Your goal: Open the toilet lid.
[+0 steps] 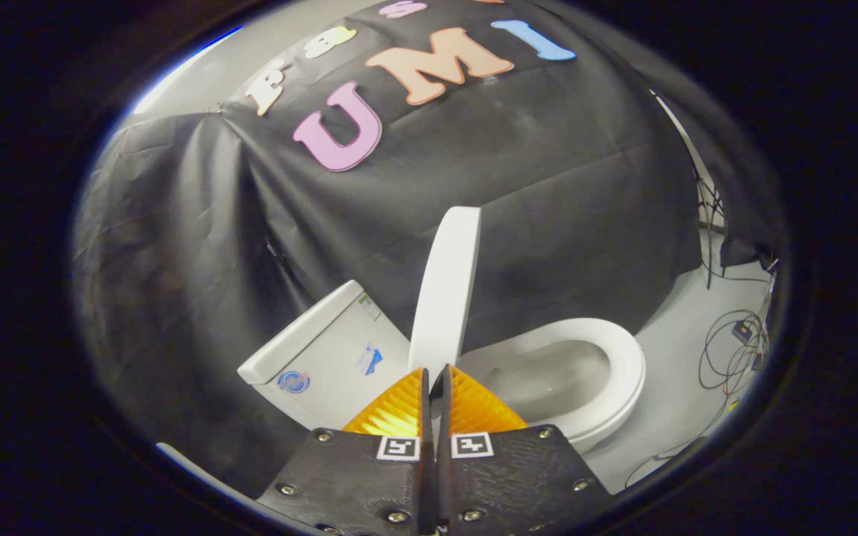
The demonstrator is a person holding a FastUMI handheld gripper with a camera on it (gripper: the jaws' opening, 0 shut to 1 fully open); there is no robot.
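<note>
While the gripper [435,372] is pointing toward the toilet, its two fingers are sitting almost together with only a thin slit between them, and nothing is showing in that slit; whether the tips are touching the lid cannot be told. Just beyond the fingertips the lid [445,286] is standing raised, close to upright and seen nearly edge-on, leaning toward the tank [325,350]. Right of the lid the seat [619,372] is lying down around the open bowl [548,380]. Stickers are showing on the tank: a round blue one [293,382] near its lower front, a blue-and-white one [371,360] nearer the lid, and a small greenish label [368,305] near its top edge; their writing is too small to read. Each finger is carrying a square black-and-white marker [398,447] at its base. Black cloth [533,193] is hanging behind the toilet, and loose cables [734,350] are lying on the pale floor [667,417] beyond the seat.
</note>
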